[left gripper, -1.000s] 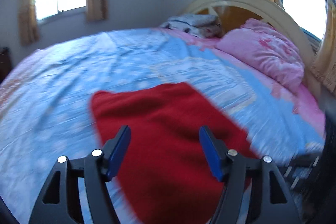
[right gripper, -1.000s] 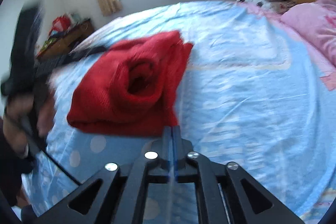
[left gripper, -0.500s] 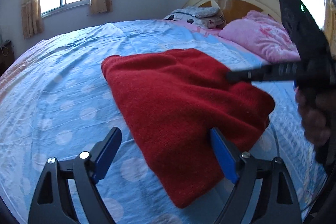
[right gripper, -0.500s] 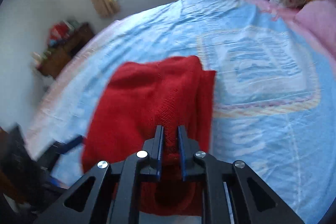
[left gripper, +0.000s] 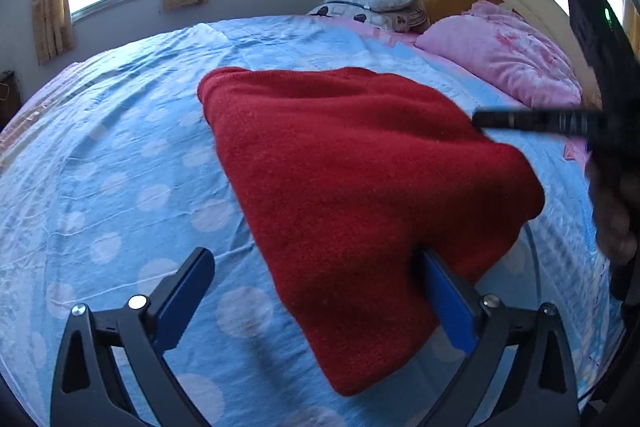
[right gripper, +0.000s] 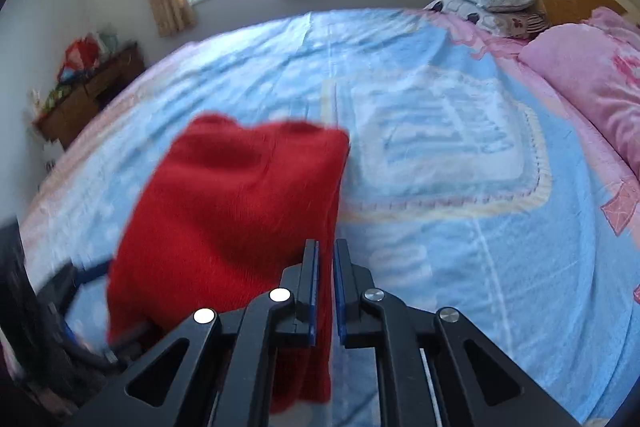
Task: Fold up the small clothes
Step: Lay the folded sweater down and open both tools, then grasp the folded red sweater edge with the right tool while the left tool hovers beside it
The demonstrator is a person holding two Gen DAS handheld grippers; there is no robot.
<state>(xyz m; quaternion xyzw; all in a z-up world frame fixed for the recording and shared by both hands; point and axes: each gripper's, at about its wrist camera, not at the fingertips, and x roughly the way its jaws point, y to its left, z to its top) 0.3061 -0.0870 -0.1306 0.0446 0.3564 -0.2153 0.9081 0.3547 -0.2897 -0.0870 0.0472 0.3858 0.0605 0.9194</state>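
Red knit, a small sweater point(left gripper: 360, 179), lies folded on the blue dotted bedsheet point(left gripper: 112, 187), near the middle of the bed and on the near side of the pink pillow point(left gripper: 504, 59). At the left, the left gripper point(left gripper: 316, 295) stands with its jaws wide apart; they have just been opening, and the garment's near corner lies between them with neither pad pressing it, though the right pad sits close against the cloth's edge. At the right, the right gripper point(right gripper: 326, 287) has its jaws nearly together, and in its own view a thin hem of the red cloth appears pinched between the pads, the fabric hanging below them; the jaws have just eased open a touch, so the grip looks light.

As a judgement, this is the close of one fold: the left side is let go while the right side carries its edge. Next comes laying that edge down squarely and freeing it, then smoothing or halving the bundle again.

In the left wrist view the sweater's long axis runs from the far left corner to the near right, tapering to a point at the near end
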